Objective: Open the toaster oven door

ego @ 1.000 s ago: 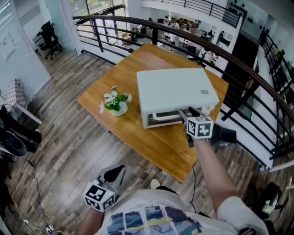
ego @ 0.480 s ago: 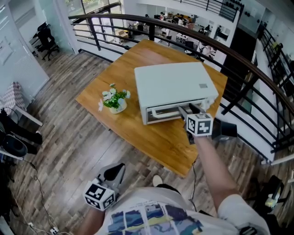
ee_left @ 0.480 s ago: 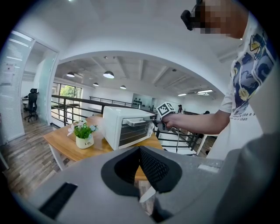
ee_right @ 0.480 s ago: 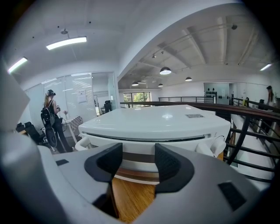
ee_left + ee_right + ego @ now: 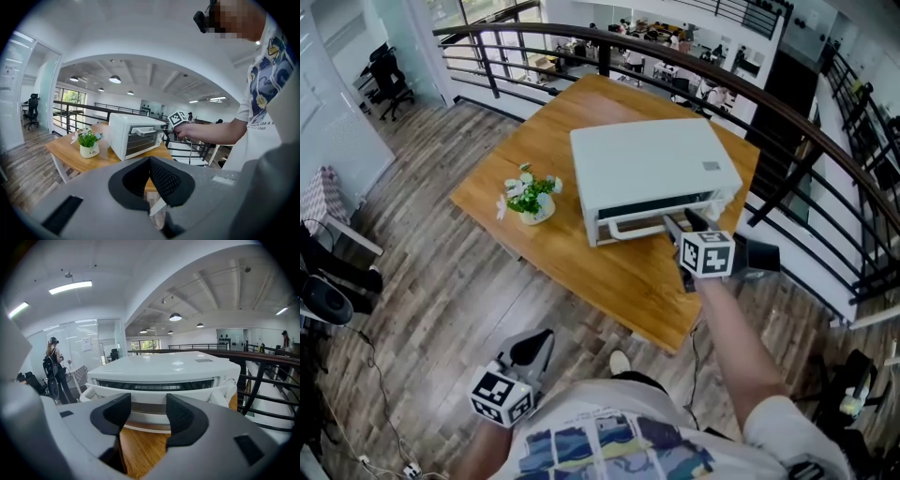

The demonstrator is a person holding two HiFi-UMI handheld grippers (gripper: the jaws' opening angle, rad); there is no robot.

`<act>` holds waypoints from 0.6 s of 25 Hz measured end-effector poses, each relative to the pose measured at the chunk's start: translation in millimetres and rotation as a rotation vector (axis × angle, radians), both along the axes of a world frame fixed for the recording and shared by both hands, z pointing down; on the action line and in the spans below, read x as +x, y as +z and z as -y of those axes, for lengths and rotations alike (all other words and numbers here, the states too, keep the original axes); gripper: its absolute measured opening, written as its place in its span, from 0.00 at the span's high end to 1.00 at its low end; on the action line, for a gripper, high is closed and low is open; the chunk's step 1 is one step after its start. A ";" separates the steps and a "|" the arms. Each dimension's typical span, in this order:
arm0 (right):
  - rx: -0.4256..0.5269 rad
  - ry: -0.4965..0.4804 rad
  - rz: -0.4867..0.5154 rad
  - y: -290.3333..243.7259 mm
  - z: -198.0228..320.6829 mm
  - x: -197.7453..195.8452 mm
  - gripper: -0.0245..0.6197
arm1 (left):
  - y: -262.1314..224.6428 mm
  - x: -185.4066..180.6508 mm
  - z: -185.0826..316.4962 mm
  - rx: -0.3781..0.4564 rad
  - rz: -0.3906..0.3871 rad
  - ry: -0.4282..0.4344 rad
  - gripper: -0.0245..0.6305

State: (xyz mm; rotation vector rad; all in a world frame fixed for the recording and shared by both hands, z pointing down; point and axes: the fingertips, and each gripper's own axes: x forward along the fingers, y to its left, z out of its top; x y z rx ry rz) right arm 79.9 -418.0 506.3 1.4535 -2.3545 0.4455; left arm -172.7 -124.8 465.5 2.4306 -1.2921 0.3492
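A white toaster oven (image 5: 652,169) stands on the wooden table (image 5: 623,281). Its door hangs slightly ajar, with a dark gap along the top, and its long white handle (image 5: 636,224) sticks out toward me. My right gripper (image 5: 673,226) is at the right part of that handle. In the right gripper view the jaws of my right gripper (image 5: 146,405) stand apart, and the handle (image 5: 145,392) runs crosswise just beyond them below the oven (image 5: 164,366). My left gripper (image 5: 540,344) hangs low by my body, away from the table. Its pads (image 5: 161,180) meet on nothing, and the oven (image 5: 126,136) is far ahead of them.
A small white pot of flowers (image 5: 528,199) stands on the table to the left of the oven. A black railing (image 5: 811,127) curves behind and to the right of the table. A person (image 5: 50,366) stands far off on the left in the right gripper view.
The oven door has tipped outward at its top and a dark gap now shows above it. The right gripper has stayed at the handle. The left gripper has hardly moved.
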 end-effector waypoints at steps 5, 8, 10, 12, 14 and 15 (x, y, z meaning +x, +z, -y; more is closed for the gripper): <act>0.001 0.003 0.003 2.2 -6.9 2.4 0.60 | -1.2 0.6 -4.7 0.000 -0.003 0.003 0.96; 0.007 0.003 0.002 2.6 -10.5 3.1 0.60 | -1.9 0.1 -6.7 0.001 -0.002 0.006 0.96; 0.011 0.006 -0.002 4.2 -11.3 4.0 0.60 | -0.5 -0.3 -7.0 -0.002 -0.004 0.008 0.96; 0.013 0.008 -0.003 5.9 -13.0 4.5 0.60 | 1.0 -0.4 -7.6 -0.007 -0.005 0.008 0.96; 0.017 0.009 -0.004 6.8 -14.9 4.6 0.60 | 1.7 0.1 -8.2 -0.010 -0.006 0.010 0.96; 0.020 0.009 -0.004 7.2 -15.8 4.9 0.60 | 1.9 0.7 -8.3 -0.012 -0.006 0.012 0.96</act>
